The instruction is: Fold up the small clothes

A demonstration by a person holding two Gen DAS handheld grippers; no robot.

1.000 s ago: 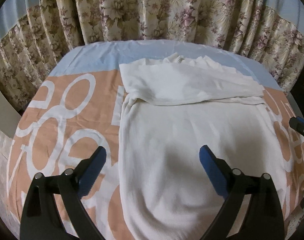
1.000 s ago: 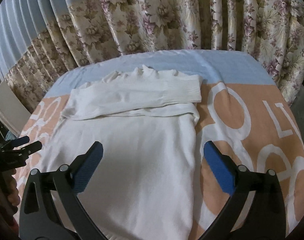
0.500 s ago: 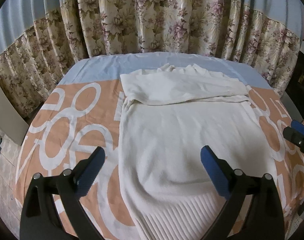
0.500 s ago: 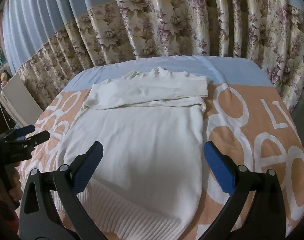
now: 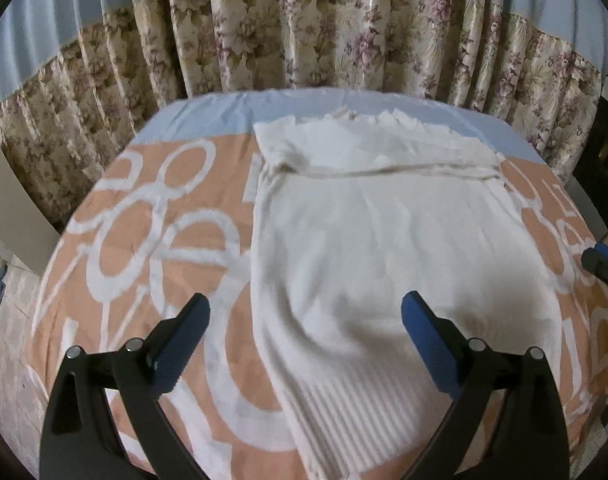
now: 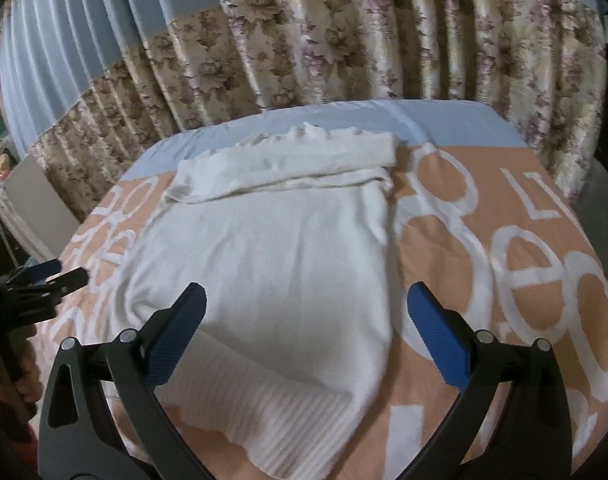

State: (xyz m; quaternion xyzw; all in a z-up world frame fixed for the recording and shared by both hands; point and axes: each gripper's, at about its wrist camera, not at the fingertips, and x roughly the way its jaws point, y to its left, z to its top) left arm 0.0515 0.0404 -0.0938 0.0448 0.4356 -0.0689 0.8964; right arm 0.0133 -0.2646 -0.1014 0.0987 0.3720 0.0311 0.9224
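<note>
White sweater [image 5: 383, 248] lies flat on the orange-and-white blanket [image 5: 152, 240], sleeves already folded across the far end. Near ribbed hem [image 6: 264, 408] still unfolded. Left gripper [image 5: 304, 320] and right gripper [image 6: 305, 320] both spread wide, empty, above the hem. Body fold remains.

Left claw [image 5: 304, 312]: jaws spread wide, blue pads facing each other, gripping nothing, hanging above the surface.
Right claw [image 6: 305, 308]: jaws equally wide apart, holding nothing, raised clear.
Relation: each claw's tip shows at the far edge of the other's view; they are well apart.
</note>
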